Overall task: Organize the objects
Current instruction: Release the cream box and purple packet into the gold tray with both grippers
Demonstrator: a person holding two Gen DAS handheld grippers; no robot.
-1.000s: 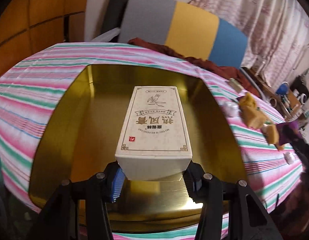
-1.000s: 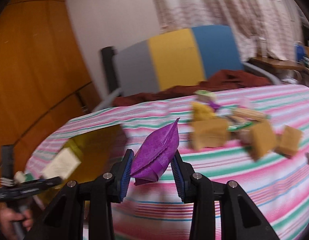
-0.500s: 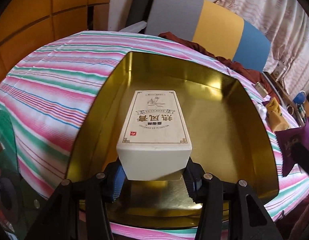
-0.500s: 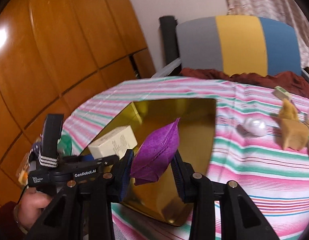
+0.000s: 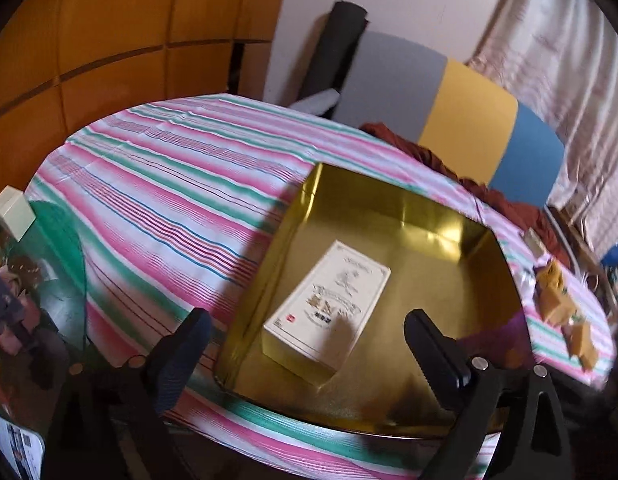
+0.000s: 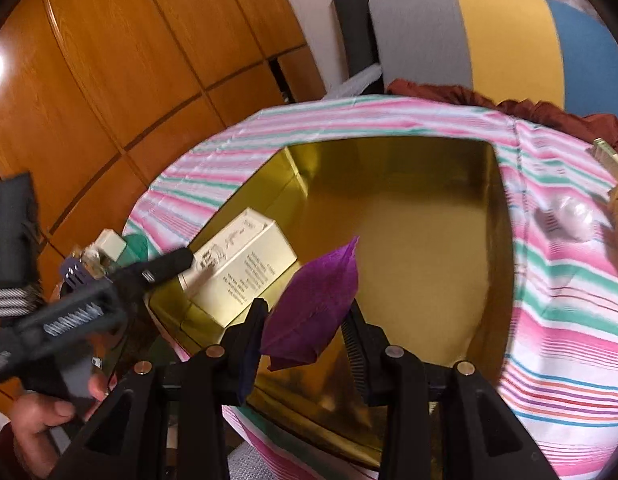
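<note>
A cream box with printed lettering (image 5: 329, 308) lies flat inside the gold tin tray (image 5: 485, 280) near its left wall; it also shows in the right wrist view (image 6: 245, 268). My left gripper (image 5: 309, 356) is open and empty, pulled back above the tray's near edge. My right gripper (image 6: 305, 328) is shut on a purple packet (image 6: 313, 312) and holds it above the gold tray (image 6: 497, 240), near its front.
The tray sits on a pink, green and white striped tablecloth (image 5: 169, 200). Several tan packets (image 5: 557, 300) and a clear wrapped item (image 6: 569, 220) lie to the tray's right. A grey, yellow and blue chair back (image 5: 449, 120) stands behind. Clutter (image 5: 13, 280) sits off the table's left edge.
My left gripper has let go of the cream box, opened and drawn back to the left. My right gripper has carried the purple packet in over the tray.
</note>
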